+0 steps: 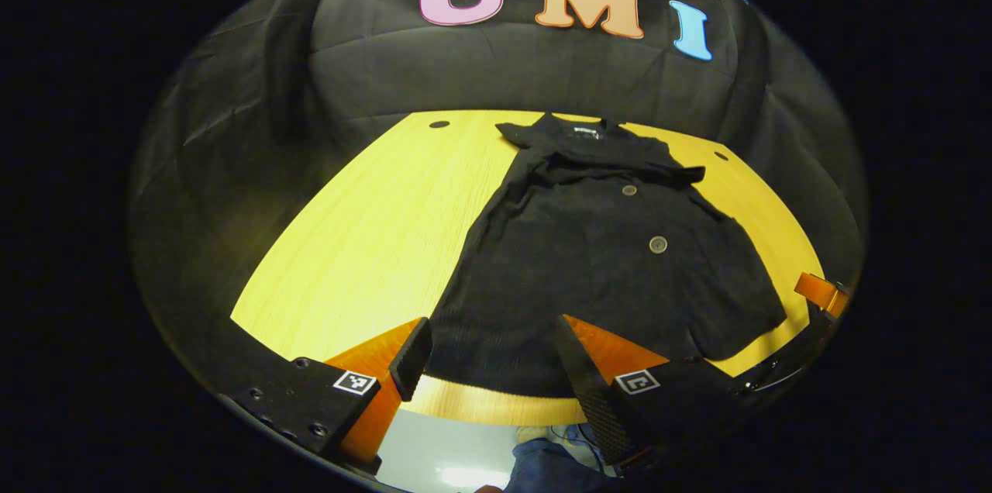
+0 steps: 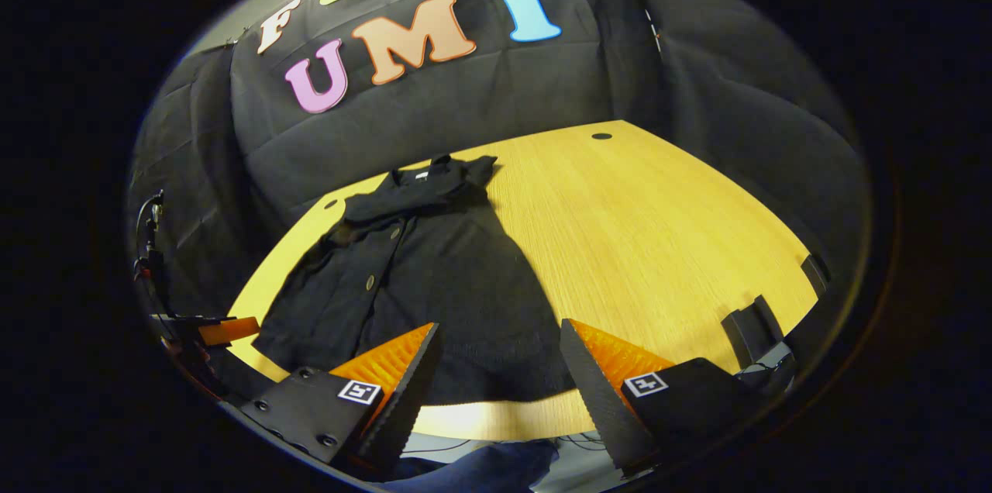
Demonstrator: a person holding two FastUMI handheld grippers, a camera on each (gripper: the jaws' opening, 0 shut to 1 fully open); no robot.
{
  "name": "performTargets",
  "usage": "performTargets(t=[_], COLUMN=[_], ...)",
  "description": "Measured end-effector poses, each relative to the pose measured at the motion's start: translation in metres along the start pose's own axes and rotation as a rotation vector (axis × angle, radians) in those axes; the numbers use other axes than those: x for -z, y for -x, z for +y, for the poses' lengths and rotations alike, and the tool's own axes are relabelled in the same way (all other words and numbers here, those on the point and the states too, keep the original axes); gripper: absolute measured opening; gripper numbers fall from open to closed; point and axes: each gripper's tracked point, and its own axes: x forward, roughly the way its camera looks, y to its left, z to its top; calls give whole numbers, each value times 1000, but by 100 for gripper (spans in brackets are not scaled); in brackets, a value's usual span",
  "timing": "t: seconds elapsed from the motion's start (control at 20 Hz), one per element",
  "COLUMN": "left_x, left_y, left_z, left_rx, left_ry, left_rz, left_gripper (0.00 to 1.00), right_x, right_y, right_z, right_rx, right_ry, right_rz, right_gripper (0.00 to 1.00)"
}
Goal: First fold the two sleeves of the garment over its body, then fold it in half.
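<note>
Left gripper and right gripper both spread wide, holding nothing, above near hem of garment flat on bench.

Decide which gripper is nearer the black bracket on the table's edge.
Right. The right gripper sits just left of the black bracket; the left gripper is farther left, across the garment.

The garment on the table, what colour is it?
Black, with small round buttons; the garment shows best in the left gripper view.

The black buttoned garment lies flat, sleeves folded over its body.
</note>
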Motion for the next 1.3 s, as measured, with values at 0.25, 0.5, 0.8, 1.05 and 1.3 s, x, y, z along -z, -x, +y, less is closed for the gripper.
performTargets(t=[0.25,0.5,0.8,1.05,1.3], left_x=[27,41,49,51,50], left_y=[-9,-15,-17,-18,-19], left_z=[14,18,13,10,-1], left_rx=[-18,-27,-26,-2,31], left_ry=[4,-13,-51,23,11], left_rz=[58,91,101,91,76], left_gripper=[95,95,95,94,80], right_x=[23,44,48,49,52], right_y=[-14,-22,-26,-27,-28], right_z=[-4,-5,-6,-5,-3], right_rx=[34,58,113,129,115], right_ry=[21,85,145,124,137], right_rz=[57,115,115,102,101], right_gripper=[98,98,98,98,92])
